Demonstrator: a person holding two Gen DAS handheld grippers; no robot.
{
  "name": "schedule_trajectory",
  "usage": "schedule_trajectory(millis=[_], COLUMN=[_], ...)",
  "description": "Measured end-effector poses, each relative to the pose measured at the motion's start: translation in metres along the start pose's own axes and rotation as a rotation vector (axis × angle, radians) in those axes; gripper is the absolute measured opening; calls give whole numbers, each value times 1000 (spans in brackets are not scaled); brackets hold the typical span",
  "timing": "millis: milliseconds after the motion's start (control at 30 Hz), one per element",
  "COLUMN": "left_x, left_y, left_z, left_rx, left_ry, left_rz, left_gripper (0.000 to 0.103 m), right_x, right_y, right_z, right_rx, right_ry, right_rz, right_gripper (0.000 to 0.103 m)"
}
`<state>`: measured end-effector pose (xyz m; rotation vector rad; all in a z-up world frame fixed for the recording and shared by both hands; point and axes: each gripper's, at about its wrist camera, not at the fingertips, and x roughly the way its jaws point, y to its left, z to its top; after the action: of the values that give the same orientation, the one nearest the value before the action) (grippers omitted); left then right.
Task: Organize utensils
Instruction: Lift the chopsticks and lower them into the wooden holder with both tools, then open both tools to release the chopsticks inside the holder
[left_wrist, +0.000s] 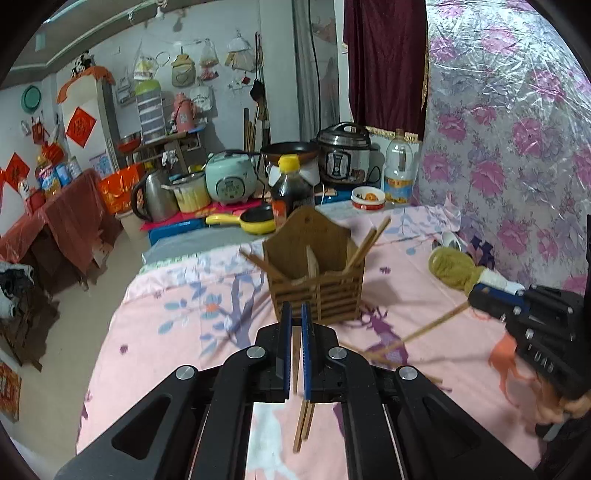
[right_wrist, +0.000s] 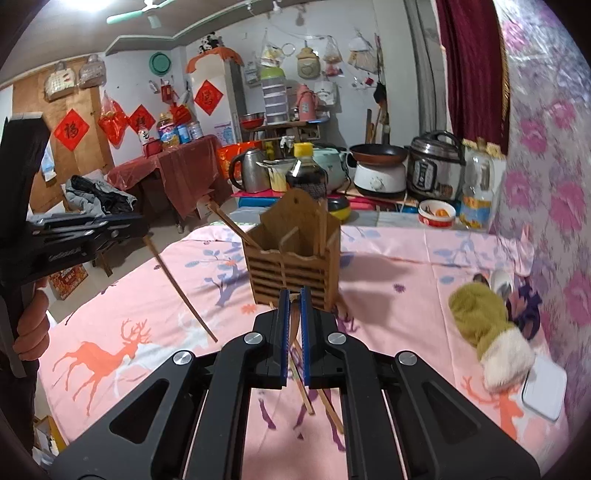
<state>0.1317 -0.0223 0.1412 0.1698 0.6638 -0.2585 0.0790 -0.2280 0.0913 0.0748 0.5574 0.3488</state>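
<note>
The wooden holder (left_wrist: 317, 275) stands upright on the pink bed sheet (left_wrist: 177, 332), right in front of both grippers. It has two parts inside. Some chopsticks (left_wrist: 364, 245) lean out of its right part, and one more sticks out on its left side.

The left gripper (left_wrist: 296, 317) has its jaws closed on a pair of chopsticks (left_wrist: 302, 424). The sticks run between the blue pads (left_wrist: 286, 343) and hang out below them, over the sheet. The tips of the jaws are just in front of the holder.

The right gripper (right_wrist: 294, 301) also has its jaws closed on chopsticks (right_wrist: 303, 391). Those sticks poke out under the jaws and cross each other. In the left wrist view this gripper comes in from the right with a long stick pointing down to the sheet.

A green and white sock (right_wrist: 487, 328) lies on the bed to the right, well apart from the holder. A dark sauce bottle with a yellow cap (right_wrist: 306, 168) stands behind the holder.

Red paper squares (right_wrist: 71, 129) with Chinese writing hang on the far wall. One shows the sign 福. The other labels are too small to read.
</note>
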Motion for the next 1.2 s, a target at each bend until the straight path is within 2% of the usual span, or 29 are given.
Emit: schedule_trajectory(millis=[200, 333, 433, 533, 600, 667, 733, 767, 800, 867, 933, 1100, 1167, 1200], left_x=[-5, -11, -5, 11, 27, 57, 81, 87, 90, 81, 66, 39, 28, 24], left_y=[-3, -3, 2, 10, 15, 18, 19, 20, 21, 25, 32, 46, 48, 47], left_z=[50, 85, 105, 113, 111, 102, 88, 83, 76, 65, 56, 36, 20, 13], left_rx=[-11, -33, -70, -118, -147, -166, -170, -167, -166, -180, -203, -264, -269, -264], left_ry=[-62, -132, -183, -206, -208, -174, -113, -85, -66, -94, -146, -179, -200, -208], left_rz=[9, 22, 40, 36, 22, 14, 40, 45, 40, 41, 77, 55, 89, 107], left_gripper=[5, 5, 5, 5, 5, 6, 8, 16, 25, 69, 82, 90, 97, 97], right_x=[5, 5, 9, 18, 33, 55, 78, 87, 87, 69, 54, 17, 13, 11], right_y=[12, 15, 14, 10, 8, 5, 0, -4, -11, -24, -31, -40, -43, -45], right_z=[32, 62, 88, 104, 107, 102, 94, 89, 85, 80, 78, 58, 45, 36], right_rx=[-30, -22, 17, 62, 73, 79, 85, 86, 103, 153, 177, 199, 211, 218], right_ry=[-29, -83, -158, -242, -261, -239, -181, -141, -137, -185, -216, -264, -250, -243], right_rz=[-2, -1, -5, -54, -94, -138, -150, -140, -145, -127, -112, -119, -114, -110], right_gripper=[6, 6, 6, 6, 6, 7, 7, 8, 9, 20, 25, 44, 56, 58])
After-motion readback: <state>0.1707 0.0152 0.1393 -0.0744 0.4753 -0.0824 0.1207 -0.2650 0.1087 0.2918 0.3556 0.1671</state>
